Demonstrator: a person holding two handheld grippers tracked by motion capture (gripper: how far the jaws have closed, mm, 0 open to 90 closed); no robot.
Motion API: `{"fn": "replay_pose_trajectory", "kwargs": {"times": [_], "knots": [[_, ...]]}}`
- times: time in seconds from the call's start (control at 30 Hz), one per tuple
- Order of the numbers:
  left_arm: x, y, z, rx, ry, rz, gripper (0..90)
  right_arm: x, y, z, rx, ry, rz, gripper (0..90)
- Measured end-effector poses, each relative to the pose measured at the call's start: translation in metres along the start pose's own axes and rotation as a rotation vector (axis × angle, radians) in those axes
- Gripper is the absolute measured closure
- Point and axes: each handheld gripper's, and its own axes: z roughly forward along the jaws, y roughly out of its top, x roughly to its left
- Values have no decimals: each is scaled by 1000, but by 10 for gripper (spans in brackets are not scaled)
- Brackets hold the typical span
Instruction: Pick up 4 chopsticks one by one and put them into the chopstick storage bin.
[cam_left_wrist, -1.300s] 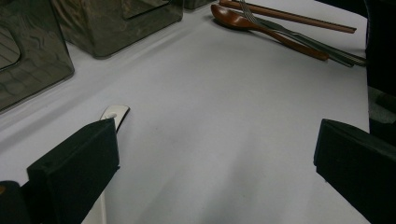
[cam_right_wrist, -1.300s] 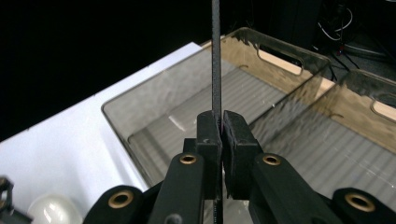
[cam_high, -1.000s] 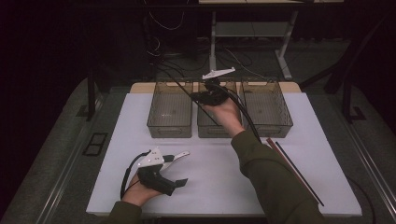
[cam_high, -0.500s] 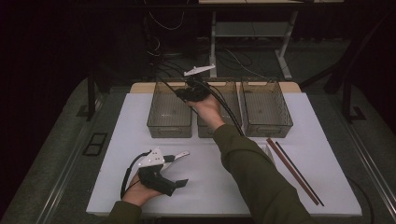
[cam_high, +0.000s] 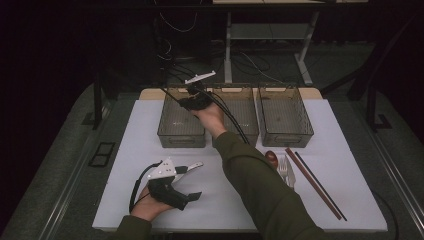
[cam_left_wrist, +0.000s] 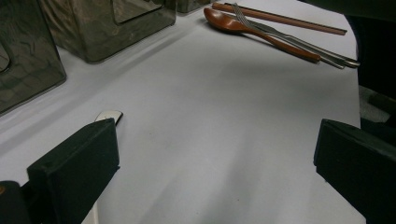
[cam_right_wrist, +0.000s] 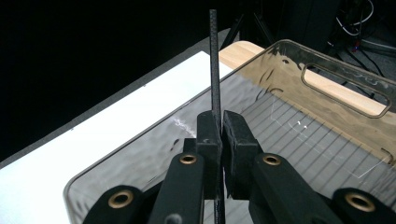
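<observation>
Right tool (cam_right_wrist: 221, 128) pinches black chopstick (cam_right_wrist: 214, 60) (over left bin (cam_right_wrist: 327, 135)).

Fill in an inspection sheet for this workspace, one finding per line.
Surface: white table mat, flat, on a grey table.
Job's things: thin black chopstick, clamped upright over the left clear plastic bin; two more clear bins to its right look empty.
Clutter: brown wooden spoon, metal fork and reddish-brown chopsticks lie together on the mat's right; a silver utensil lies by the left tool.
Grippers: right tool shut on the chopstick; left tool open, low over the mat.
Cables: black cable trails from the right tool.
Surroundings: dark room, desk legs and floor wires behind.
</observation>
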Motion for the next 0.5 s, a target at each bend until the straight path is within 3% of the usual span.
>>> {"fn": "replay_pose_trajectory", "kwargs": {"times": [0.5], "knots": [[0,0,0,-3,-6,1,0,6,-4,26,32,-13,12,856]]}}
